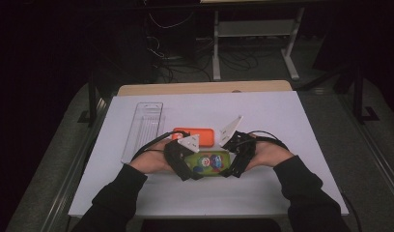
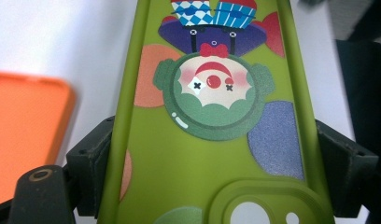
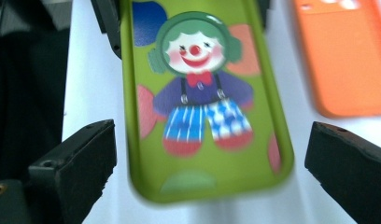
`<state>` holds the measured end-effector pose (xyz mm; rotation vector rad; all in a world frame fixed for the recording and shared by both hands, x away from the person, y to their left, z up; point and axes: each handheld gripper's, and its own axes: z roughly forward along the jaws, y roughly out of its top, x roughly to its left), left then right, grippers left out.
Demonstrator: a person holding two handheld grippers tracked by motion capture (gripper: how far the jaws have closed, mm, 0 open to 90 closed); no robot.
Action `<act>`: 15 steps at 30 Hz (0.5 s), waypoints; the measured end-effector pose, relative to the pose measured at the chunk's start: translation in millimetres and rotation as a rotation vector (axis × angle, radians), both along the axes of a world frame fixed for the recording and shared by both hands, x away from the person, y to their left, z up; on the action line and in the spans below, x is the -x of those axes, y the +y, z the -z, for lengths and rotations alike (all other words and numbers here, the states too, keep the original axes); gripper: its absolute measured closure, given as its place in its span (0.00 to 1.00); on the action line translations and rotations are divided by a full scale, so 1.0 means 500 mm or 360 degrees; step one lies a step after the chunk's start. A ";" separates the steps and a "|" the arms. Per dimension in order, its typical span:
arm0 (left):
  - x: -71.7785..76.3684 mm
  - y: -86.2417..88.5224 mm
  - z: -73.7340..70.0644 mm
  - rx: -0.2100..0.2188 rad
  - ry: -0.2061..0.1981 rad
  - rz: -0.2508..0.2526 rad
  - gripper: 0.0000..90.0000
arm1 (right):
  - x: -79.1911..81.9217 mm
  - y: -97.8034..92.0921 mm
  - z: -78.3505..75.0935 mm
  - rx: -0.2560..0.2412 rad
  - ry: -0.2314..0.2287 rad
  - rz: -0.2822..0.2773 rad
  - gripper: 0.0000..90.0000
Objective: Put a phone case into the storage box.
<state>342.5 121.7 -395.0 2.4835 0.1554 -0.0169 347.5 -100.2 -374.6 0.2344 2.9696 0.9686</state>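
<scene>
Left gripper is clamped across the green phone case, whose long axis runs toward the right gripper, held spread around its far end.

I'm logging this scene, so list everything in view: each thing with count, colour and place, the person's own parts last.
green phone case: one, lime green with a clown picture, near middle of the sheet, between the two grippers
orange phone case: one, orange, flat on the sheet just behind the green one
clear tray: one, transparent plastic, left part of the sheet
white sheet: one, white, covering the table
wooden table: one, light wood, edge showing at the far side
left gripper: one, black, jaws against the long sides of the green case at its camera-hole end
right gripper: one, black, jaws spread wide of the case's other end
hands and sleeves: two, dark sleeves, entering from the bottom
</scene>
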 end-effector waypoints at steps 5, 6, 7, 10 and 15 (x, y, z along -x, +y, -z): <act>-0.003 0.007 0.006 0.0011 0.0007 -0.0175 0.17 | 0.001 -0.047 0.001 -0.0066 -0.0027 0.0169 0.01; -0.003 0.008 0.007 0.0016 0.0005 -0.0197 0.17 | 0.002 -0.058 0.003 -0.0090 -0.0026 0.0219 0.01; -0.005 0.009 0.006 0.0007 -0.0009 -0.0231 0.17 | 0.002 -0.065 0.004 -0.0101 -0.0028 0.0237 0.01; -0.006 0.010 0.006 0.0015 0.0013 -0.0339 0.17 | 0.005 -0.087 0.010 -0.0157 0.0003 0.0399 0.02; -0.005 0.011 0.001 0.0011 -0.0005 -0.0486 0.17 | 0.020 -0.103 0.019 -0.0219 0.0066 0.0620 0.02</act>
